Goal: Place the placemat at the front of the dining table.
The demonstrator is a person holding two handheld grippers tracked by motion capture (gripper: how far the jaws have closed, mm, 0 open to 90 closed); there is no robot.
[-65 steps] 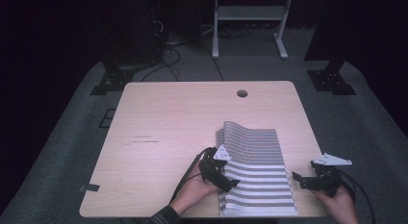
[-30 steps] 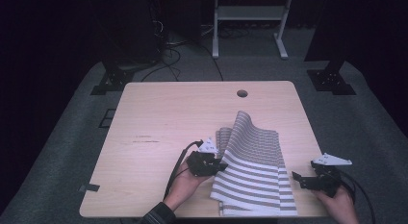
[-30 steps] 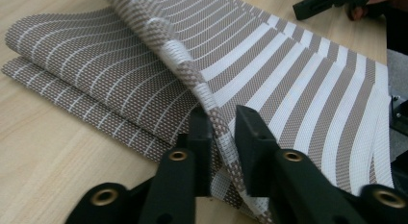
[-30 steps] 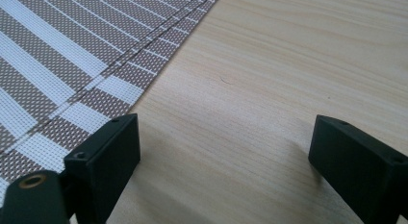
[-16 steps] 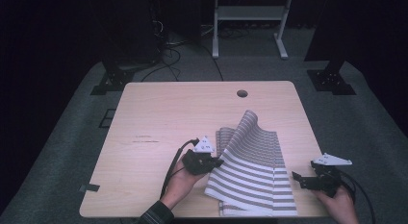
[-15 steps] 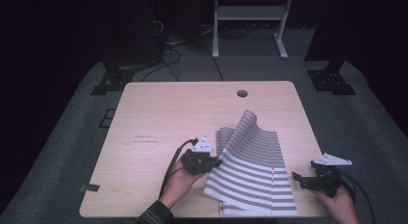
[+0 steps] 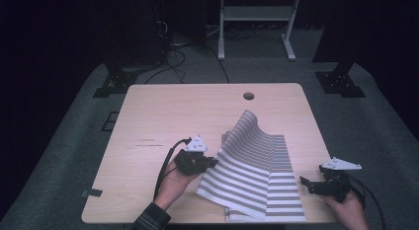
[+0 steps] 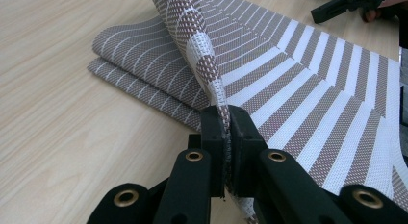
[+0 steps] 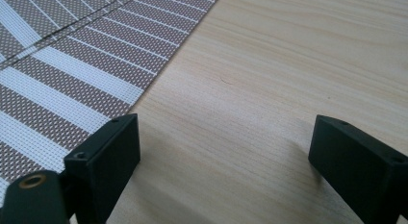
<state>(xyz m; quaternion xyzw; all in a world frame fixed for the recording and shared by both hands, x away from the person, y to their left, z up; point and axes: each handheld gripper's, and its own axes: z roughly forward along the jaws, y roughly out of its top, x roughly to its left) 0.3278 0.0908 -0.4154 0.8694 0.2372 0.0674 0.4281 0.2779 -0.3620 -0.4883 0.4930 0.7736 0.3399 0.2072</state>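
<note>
On the table (image 7: 163,116), the striped woven mat (image 7: 257,175) lifts, pinched by left gripper (image 8: 228,123) jaws; right gripper (image 9: 223,152) jaws wide.

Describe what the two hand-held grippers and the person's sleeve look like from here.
Both are black. The left hand-held gripper carries a grey three-cornered plate on top and trails a black cable. Its jaws are blocky, with brass-coloured rivets at the pivots. The right hand-held gripper has the same grey plate and a black cable. A dark striped sleeve covers the left forearm.

Pale wooden table (image 7: 197,116) with a round hole (image 7: 248,96) near the far edge. Grey carpet (image 7: 385,136) below. Beyond, dark room, white metal stand (image 7: 254,15), loose cables (image 7: 170,42).
</note>
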